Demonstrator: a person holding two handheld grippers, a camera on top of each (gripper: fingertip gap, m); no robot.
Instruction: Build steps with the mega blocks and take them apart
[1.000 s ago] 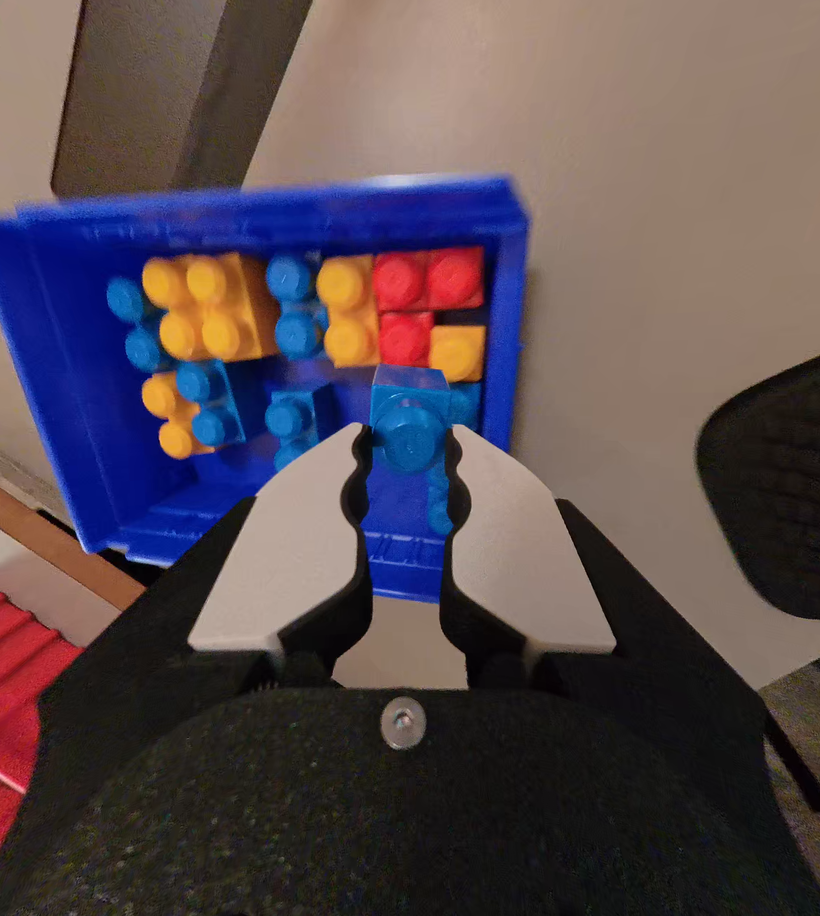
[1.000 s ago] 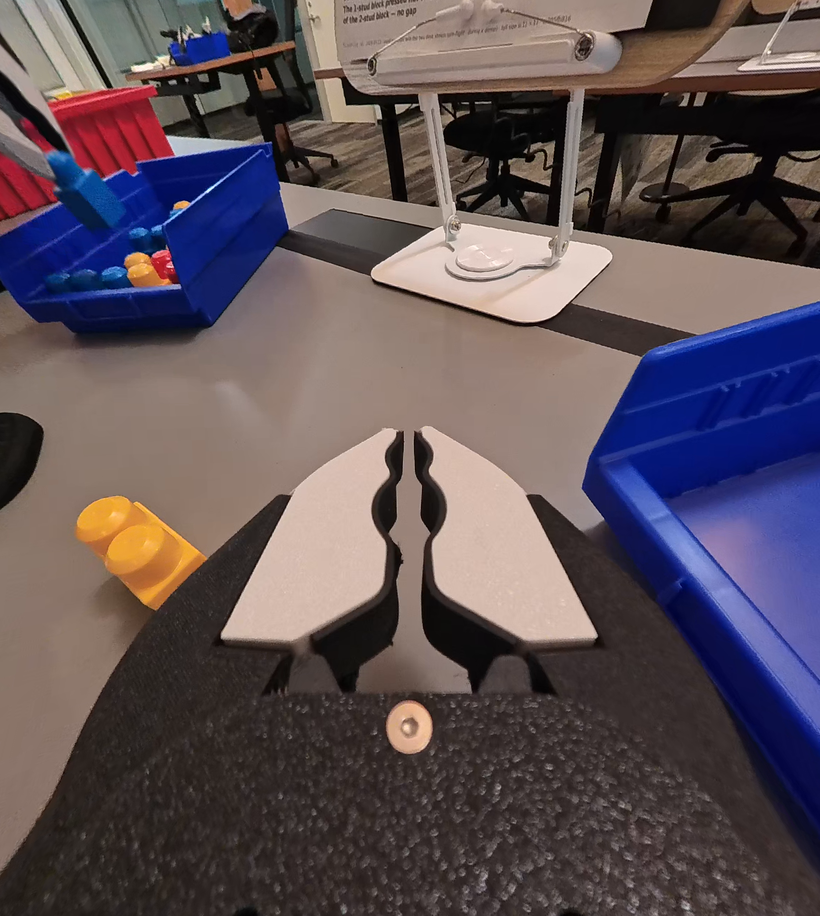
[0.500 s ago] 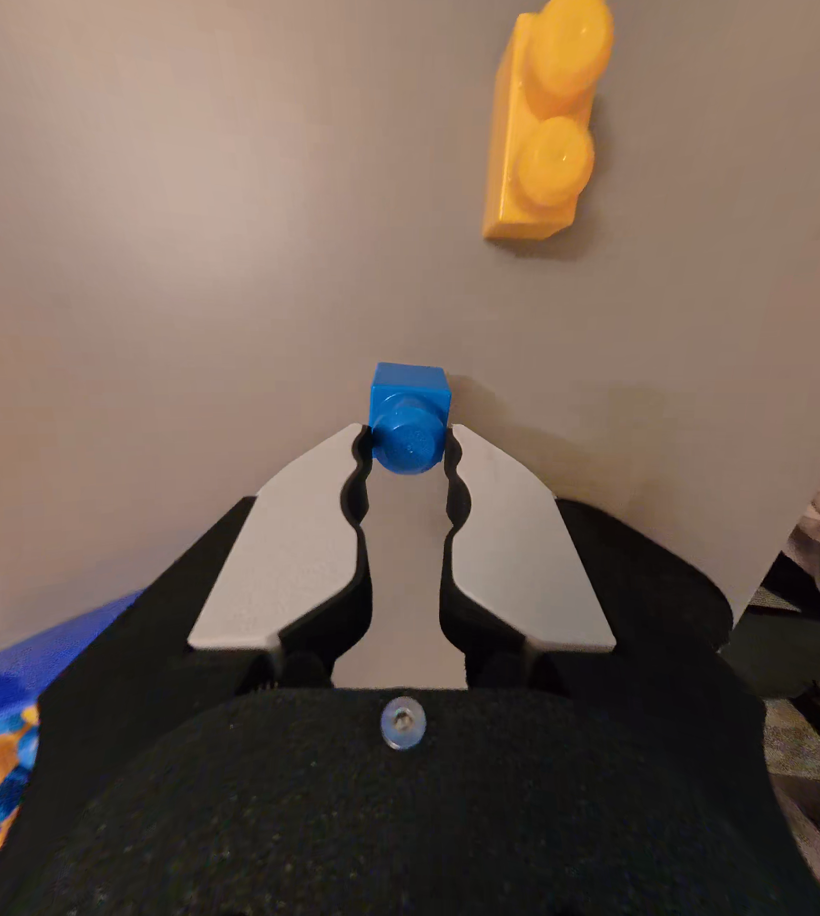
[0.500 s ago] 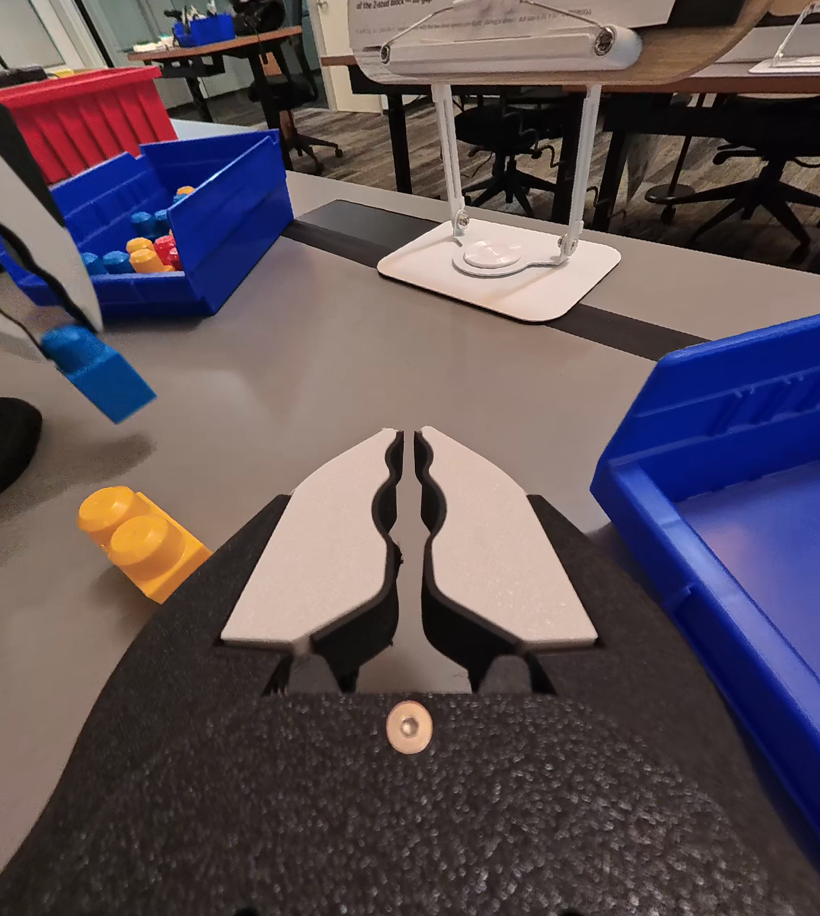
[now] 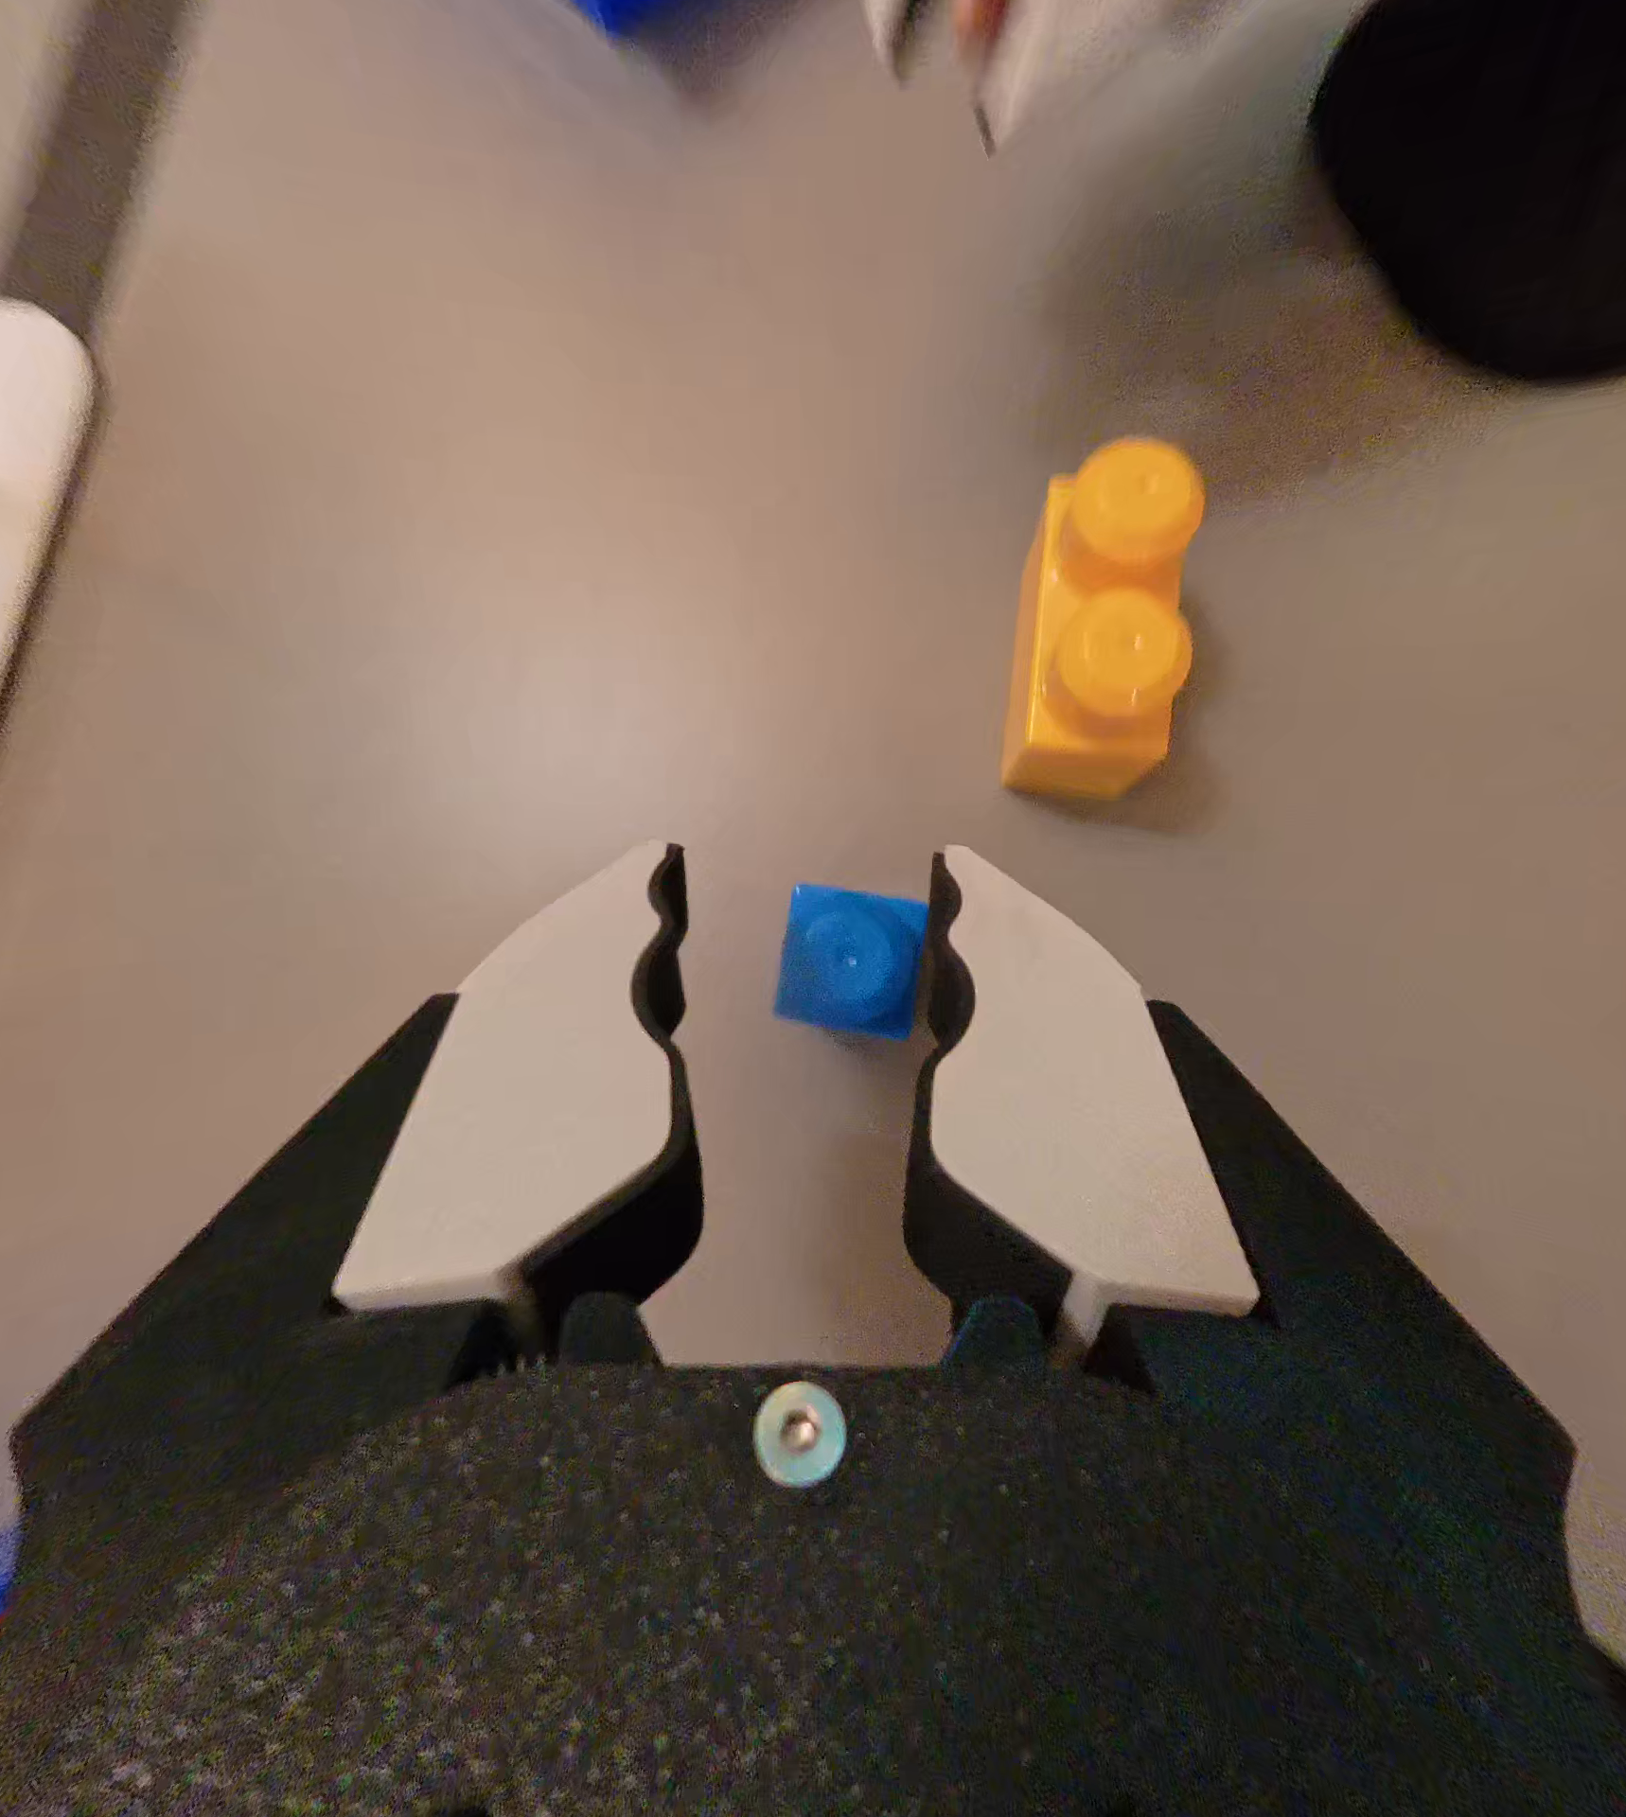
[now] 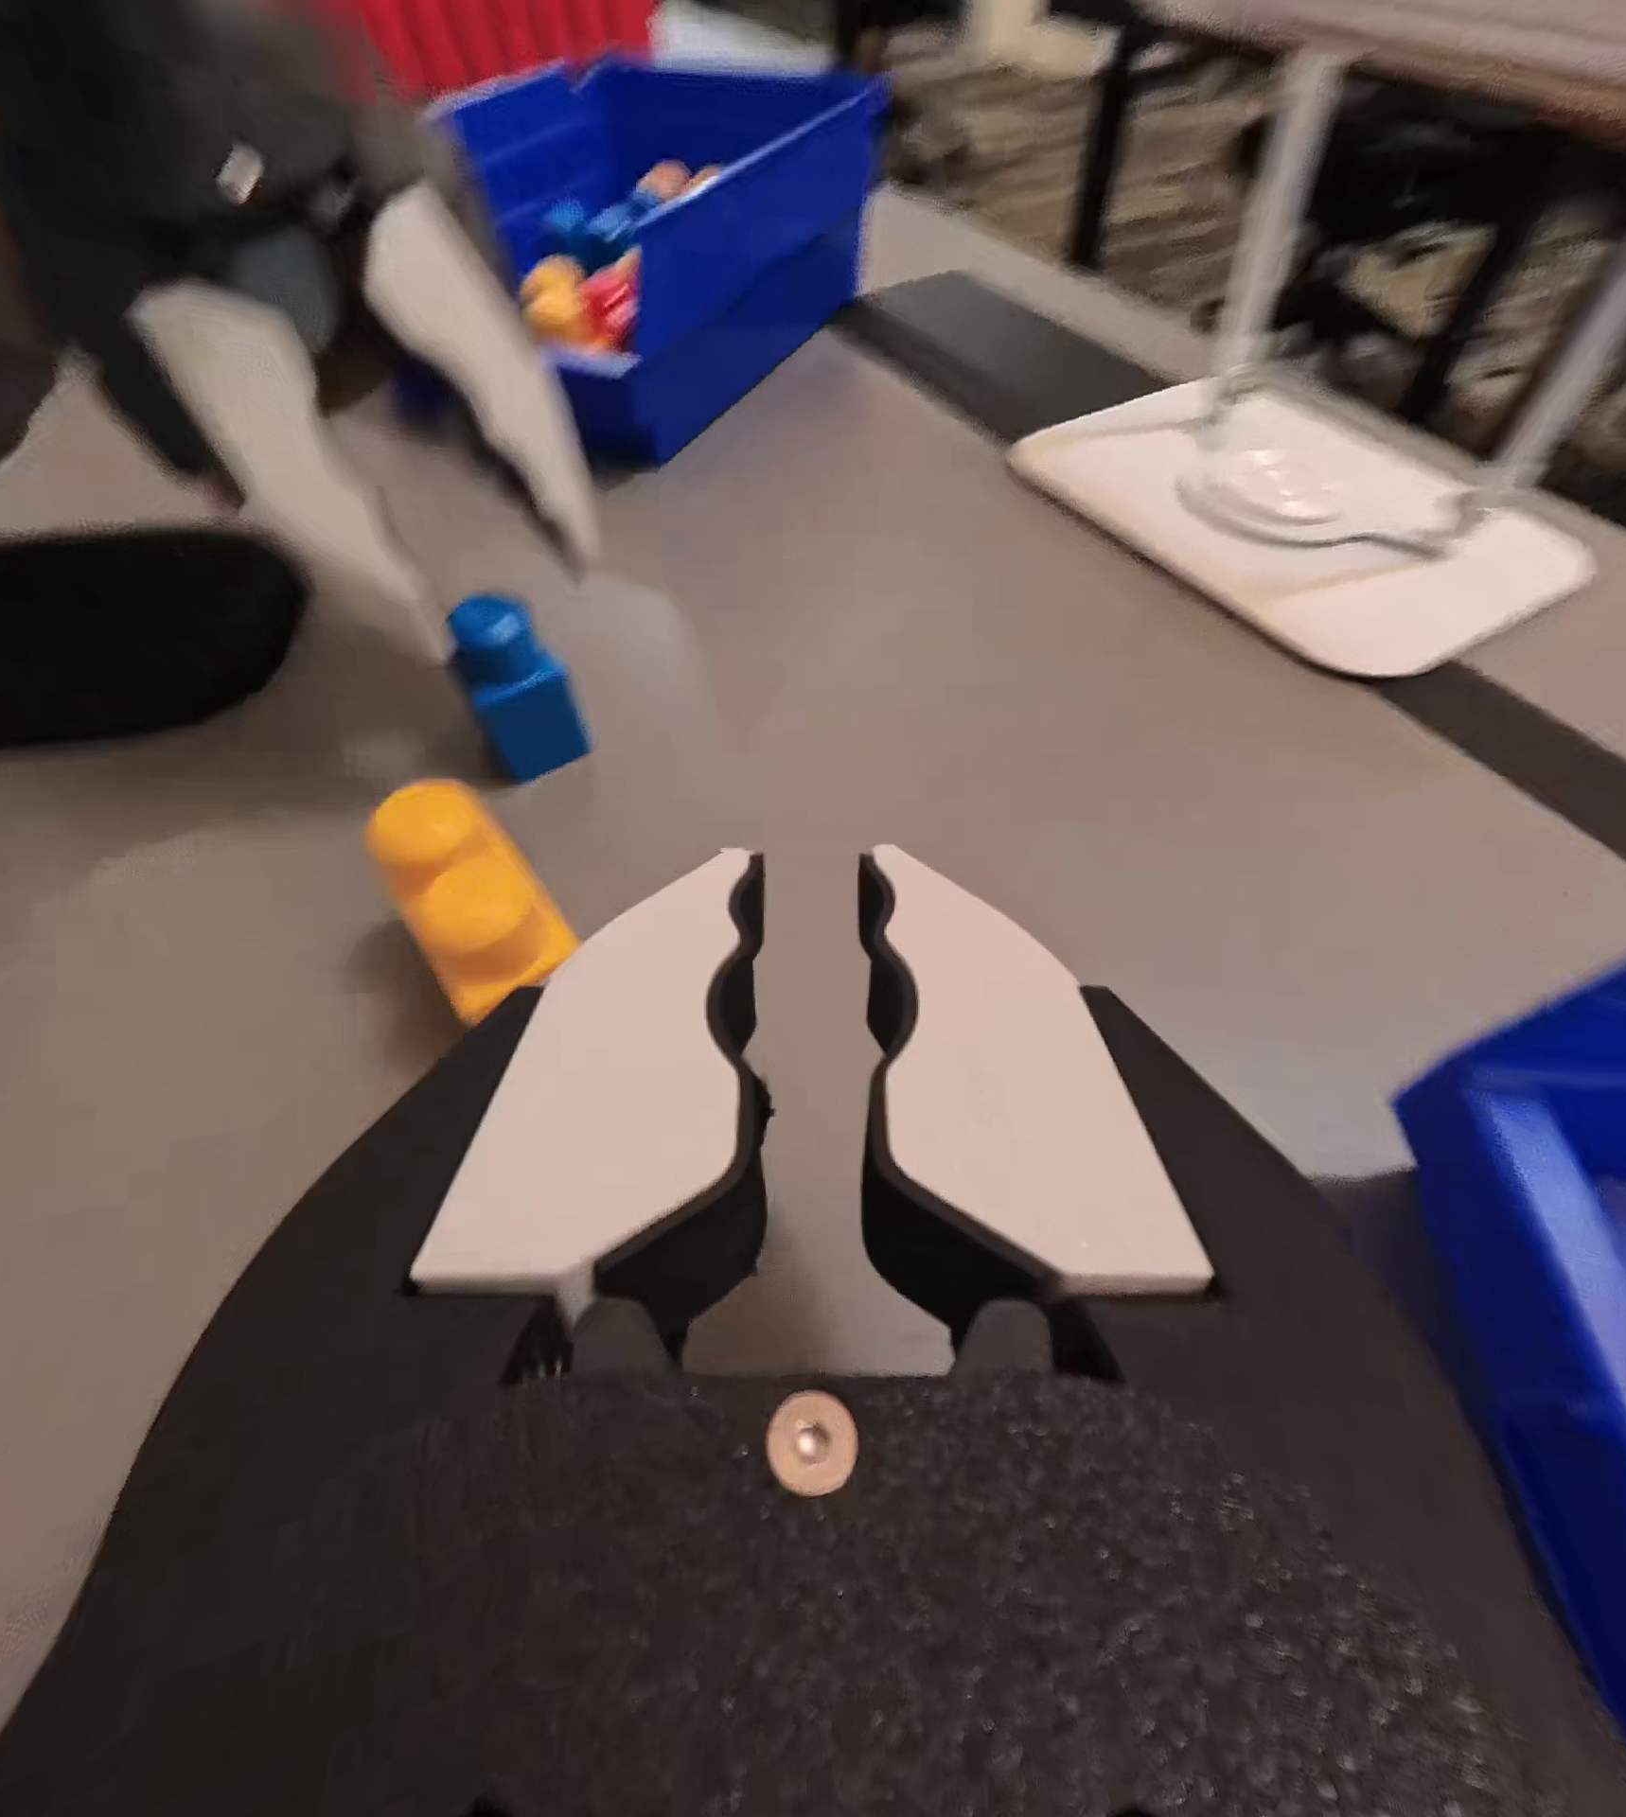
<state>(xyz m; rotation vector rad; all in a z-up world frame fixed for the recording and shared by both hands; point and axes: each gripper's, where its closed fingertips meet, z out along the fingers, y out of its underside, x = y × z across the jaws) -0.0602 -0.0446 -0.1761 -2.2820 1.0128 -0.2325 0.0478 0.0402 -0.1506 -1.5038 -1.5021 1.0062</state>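
Grey worktop (image 6: 1035, 787) carries a blue bin (image 6: 740, 246) of mixed blocks (image 6: 593, 285); left tongs (image 5: 799, 865) and right tongs (image 6: 809, 865) both gape, gripping nothing.

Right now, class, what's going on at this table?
A person works two handheld grippers. The left gripper is open above a small blue block standing on the grey table, not gripping it. A yellow two-stud block sits apart beside it. The right gripper, slightly open, holds nothing.
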